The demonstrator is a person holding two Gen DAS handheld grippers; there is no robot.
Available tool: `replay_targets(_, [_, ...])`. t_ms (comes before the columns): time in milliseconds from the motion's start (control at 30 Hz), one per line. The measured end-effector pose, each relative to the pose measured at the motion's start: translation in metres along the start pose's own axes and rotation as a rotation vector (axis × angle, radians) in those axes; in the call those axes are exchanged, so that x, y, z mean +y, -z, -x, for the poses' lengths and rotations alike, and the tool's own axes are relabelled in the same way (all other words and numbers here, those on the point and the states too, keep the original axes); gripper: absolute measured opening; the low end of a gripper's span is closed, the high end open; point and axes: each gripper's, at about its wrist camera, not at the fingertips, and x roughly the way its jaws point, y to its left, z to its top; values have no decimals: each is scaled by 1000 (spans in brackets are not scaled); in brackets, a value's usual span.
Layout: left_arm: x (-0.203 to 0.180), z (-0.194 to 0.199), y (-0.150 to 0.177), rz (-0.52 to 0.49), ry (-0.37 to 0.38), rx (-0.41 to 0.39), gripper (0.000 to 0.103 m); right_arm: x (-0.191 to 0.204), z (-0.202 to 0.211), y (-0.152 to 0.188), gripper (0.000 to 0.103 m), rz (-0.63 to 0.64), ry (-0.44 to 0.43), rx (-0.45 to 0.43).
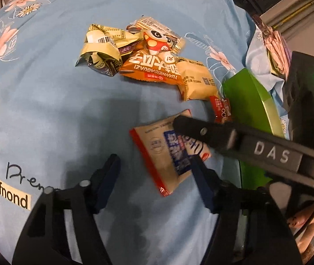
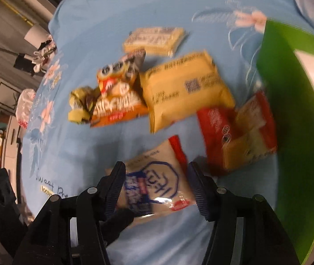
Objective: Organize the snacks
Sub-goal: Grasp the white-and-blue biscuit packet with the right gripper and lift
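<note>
A beige snack packet with blue print and red edges (image 1: 168, 154) lies on the blue bedsheet; it also shows in the right wrist view (image 2: 157, 176). My right gripper (image 2: 156, 187) is open with its fingers on either side of this packet, above it; one right finger (image 1: 192, 130) crosses over the packet in the left wrist view. My left gripper (image 1: 154, 172) is open and empty, just left of the packet. A pile of snacks lies beyond: an orange seed packet (image 1: 152, 66), a yellow packet (image 1: 198, 80), a crumpled green wrapper (image 1: 101, 48) and a red packet (image 2: 234, 132).
A green box (image 1: 249, 101) stands at the right, also in the right wrist view (image 2: 289, 110), with the red packet against its side. Bunched bedding (image 1: 267, 44) and a black device with a green light (image 1: 307, 88) lie behind it. The floral sheet (image 1: 46, 88) spreads left.
</note>
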Motion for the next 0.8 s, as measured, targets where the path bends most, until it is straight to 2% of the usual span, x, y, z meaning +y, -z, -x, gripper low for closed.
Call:
replay_targets(100, [2, 0, -1, 8, 5, -1, 60, 6, -4, 4, 61, 0, -16, 24])
replay_targets(167, [1, 0, 0, 4, -1, -1, 54, 9, -5, 7, 61, -5, -12, 37])
replay_targets(267, [0, -1, 1, -11, -33, -4, 44, 15, -9, 11, 61, -2, -54, 65])
replay_targets(333, [-1, -2, 1, -21, -41, -4, 34, 20, -11, 13, 61, 21, -29, 60])
replay_targets(400, [-1, -3, 0, -24, -24, 2, 29, 26, -12, 15, 62, 44, 1, 49])
replay_targets(633, [-7, 0, 2, -48, -32, -25, 28, 31, -8, 17, 61, 49, -6, 16])
replay_targets(800, [-13, 10, 3, -78, -27, -84, 28, 37, 5, 18, 61, 51, -7, -41])
